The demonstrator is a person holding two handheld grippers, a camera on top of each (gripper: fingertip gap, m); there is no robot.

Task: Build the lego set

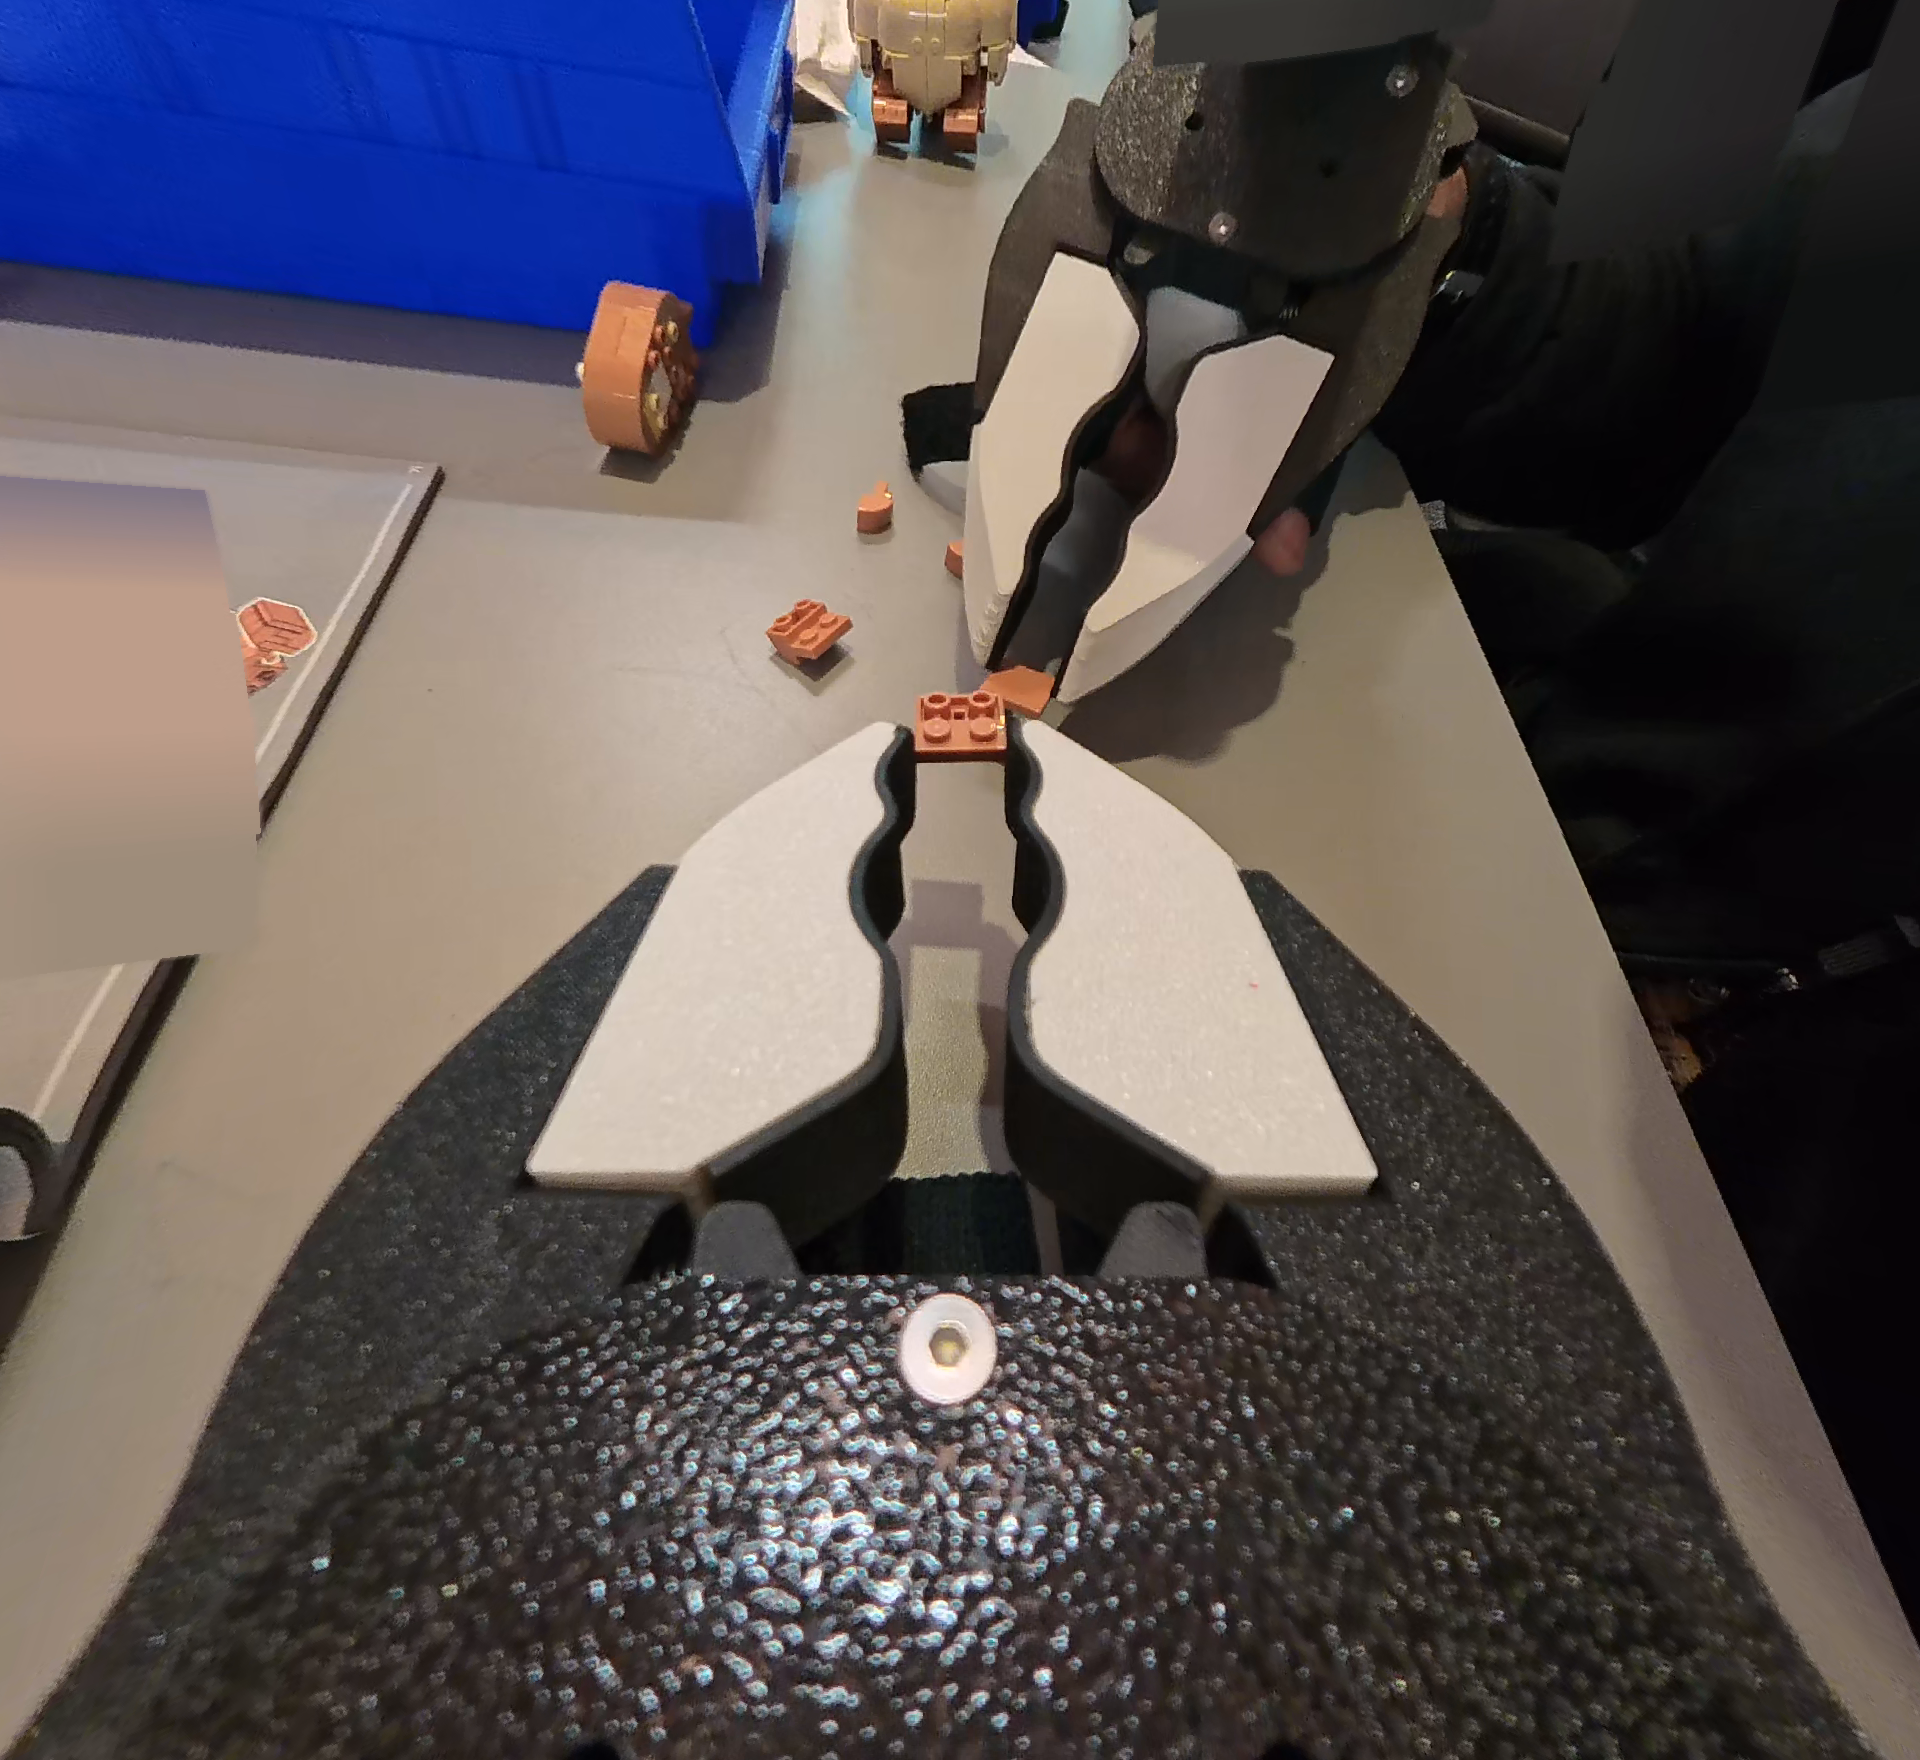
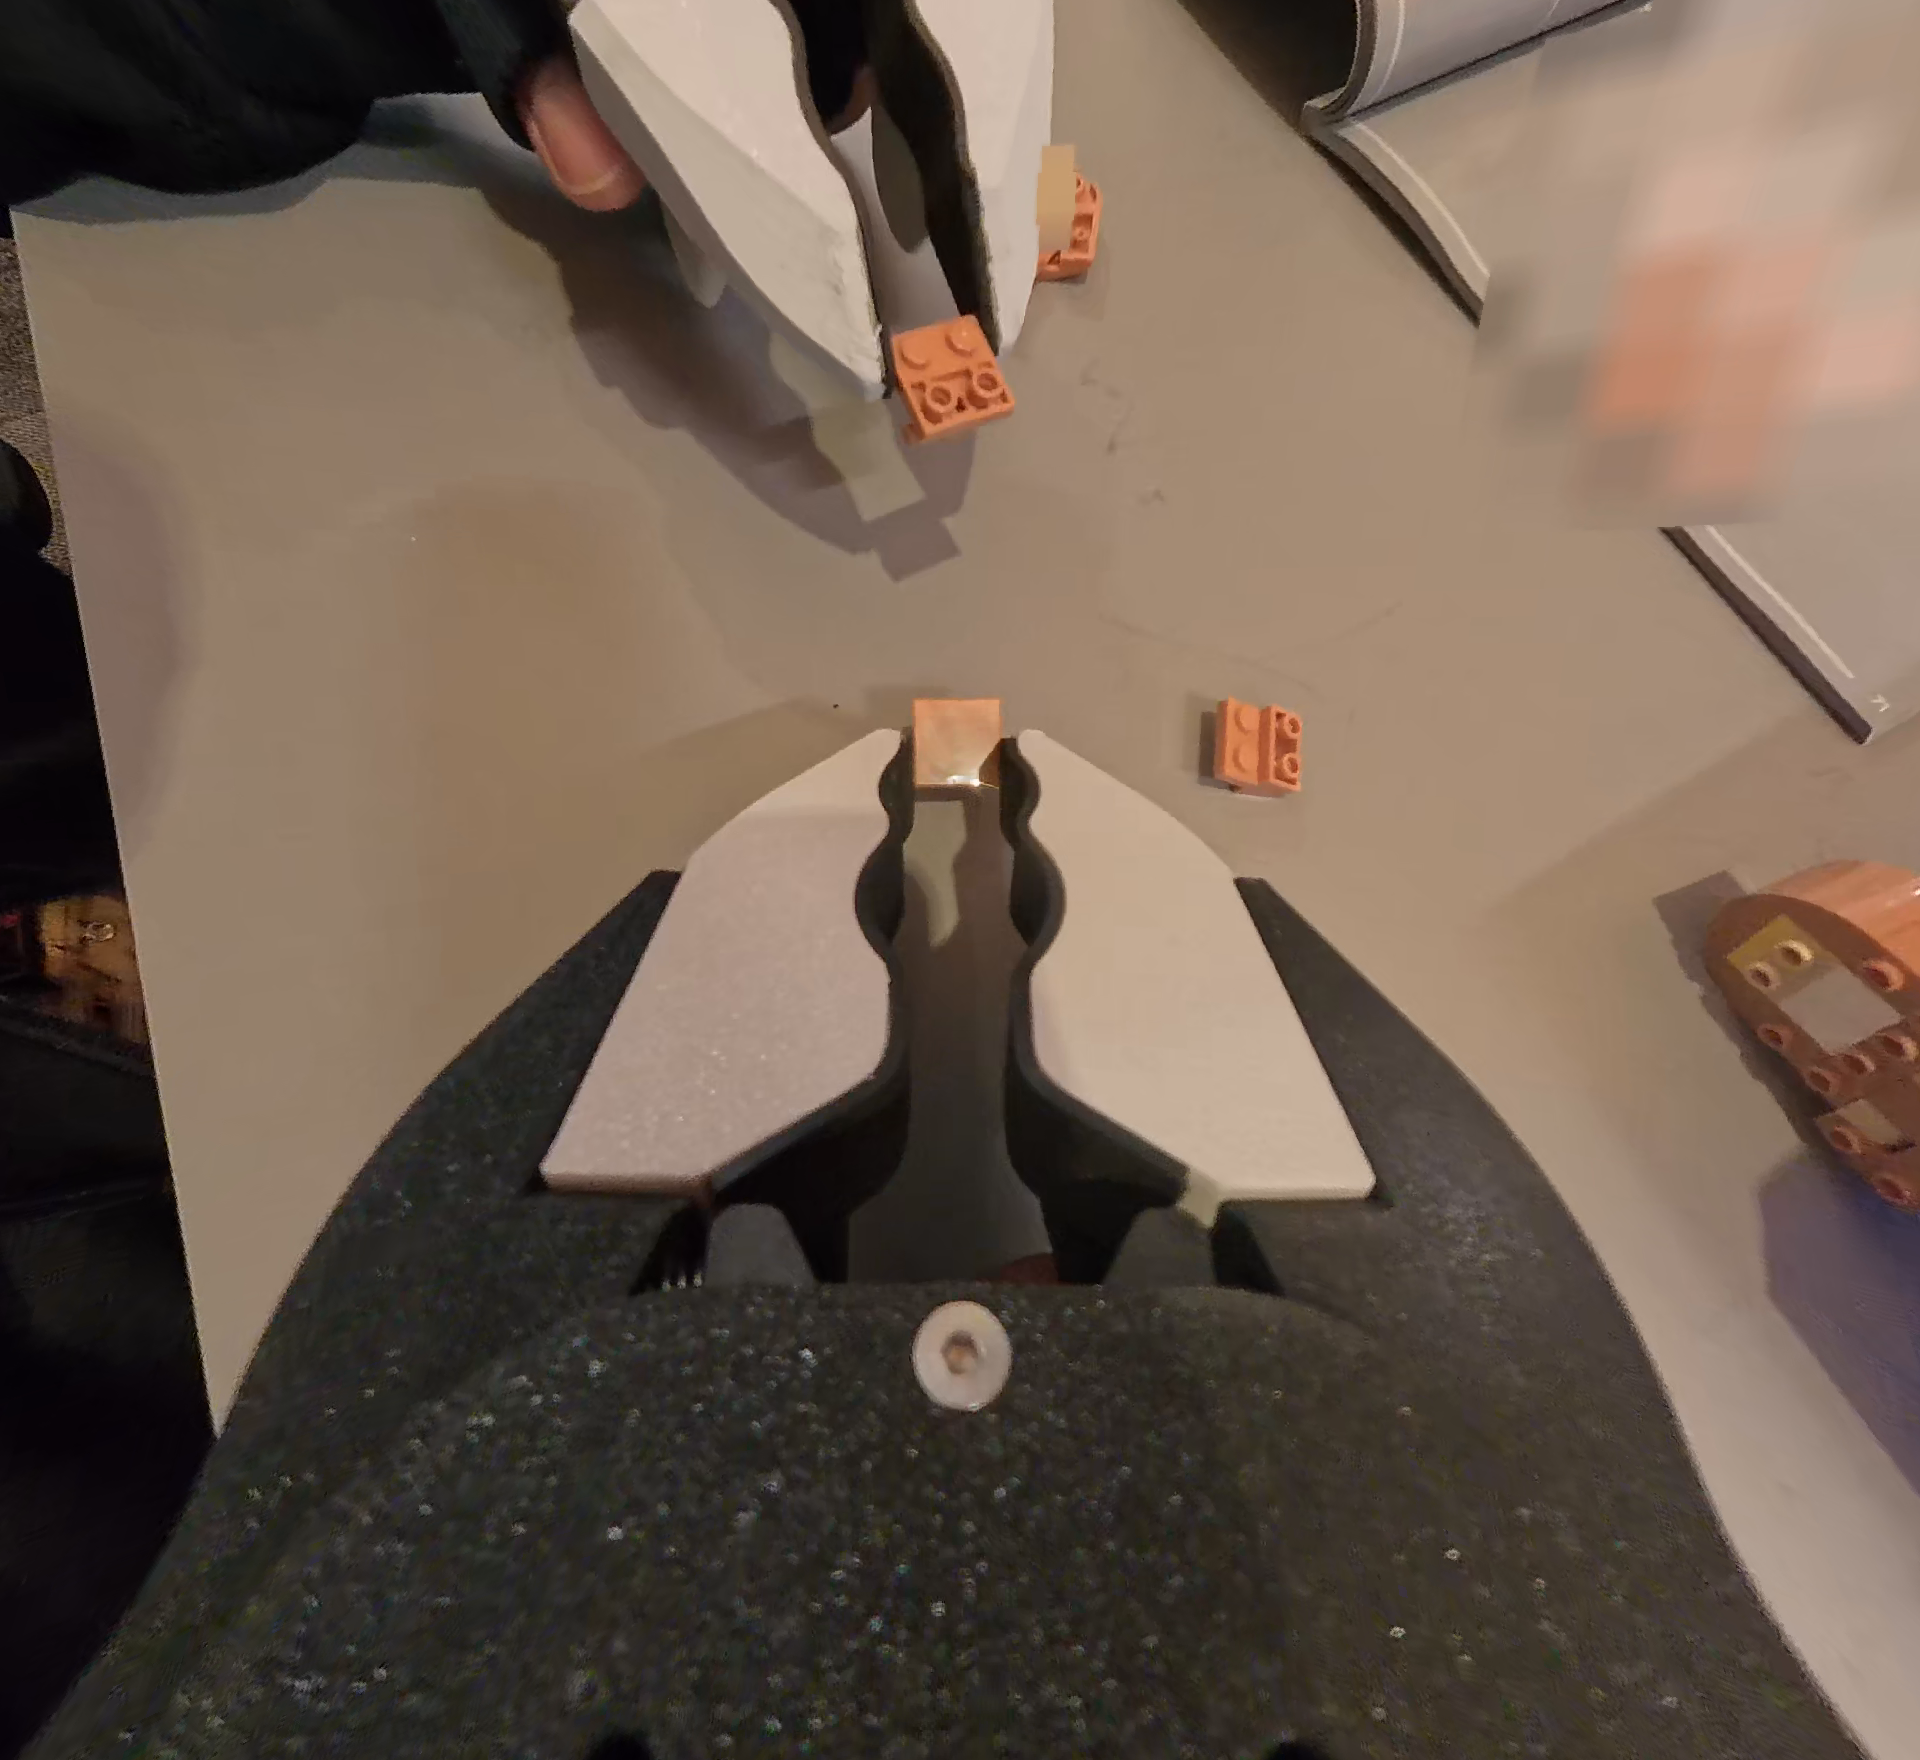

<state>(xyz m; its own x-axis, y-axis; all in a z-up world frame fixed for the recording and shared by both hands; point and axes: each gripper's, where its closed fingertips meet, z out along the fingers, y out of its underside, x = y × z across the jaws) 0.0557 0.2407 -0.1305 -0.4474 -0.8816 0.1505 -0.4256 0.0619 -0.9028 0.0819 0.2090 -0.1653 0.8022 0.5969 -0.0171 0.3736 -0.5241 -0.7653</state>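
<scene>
My left gripper [image 1: 960, 742] is shut on a small orange-brown studded brick [image 1: 961, 724], held just above the grey table [image 1: 520, 775]. The same gripper and brick show in the right wrist view [image 2: 951, 380]. My right gripper [image 2: 956, 749] is shut on a smooth orange-brown tile [image 2: 956, 740]. In the left wrist view the right gripper [image 1: 1039, 671] points down with that tile [image 1: 1023, 690] at its tips, right beside the left gripper's brick.
Loose orange-brown bricks [image 1: 808, 632] [image 2: 1257, 746] [image 2: 1072, 230] lie on the table. A round brown built part [image 1: 636, 380] sits by blue bins [image 1: 364, 69]. A tan figure [image 1: 930, 27] stands behind. An open booklet [image 1: 312, 588] lies left. The table edge [image 1: 1558, 775] runs right. About 6 cm separates my left fingertips from my right.
</scene>
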